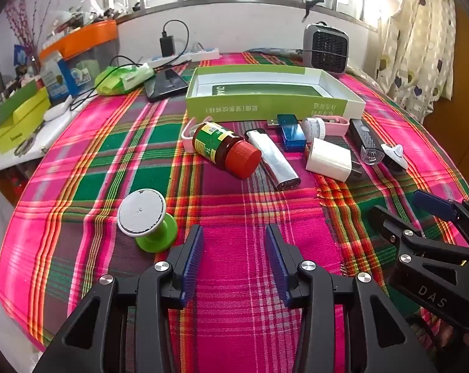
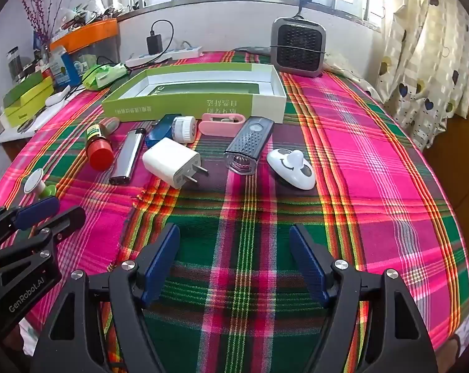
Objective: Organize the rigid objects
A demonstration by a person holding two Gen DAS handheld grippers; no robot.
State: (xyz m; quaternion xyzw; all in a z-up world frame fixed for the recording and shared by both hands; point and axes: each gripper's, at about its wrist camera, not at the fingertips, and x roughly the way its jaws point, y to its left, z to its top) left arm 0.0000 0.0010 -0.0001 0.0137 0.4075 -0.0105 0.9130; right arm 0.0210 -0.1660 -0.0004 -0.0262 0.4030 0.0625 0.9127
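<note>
Both grippers hover low over the plaid tablecloth, each with its blue-padded jaws spread wide and nothing between them: the left gripper sits toward the left half of the table, the right gripper just beside it on the right. Farthest left among the loose things, near the left gripper, stands a green-and-white spool, tipped on its side and well apart from the rest. Next comes a brown bottle with a red cap, lying on its side, and touching or nearly touching it a silver lighter. Behind the lighter lies a blue USB stick, with a small white jar just beside it. In front of these rests a white plug, its prongs pointing right. A pink holder lies behind, close against the box. Further right is a black bike light, then a white smiley hook, the rightmost item. Behind the whole row sits an open green box, with only a green printed panel showing on its floor, and a grey heater stands at the back right.
</note>
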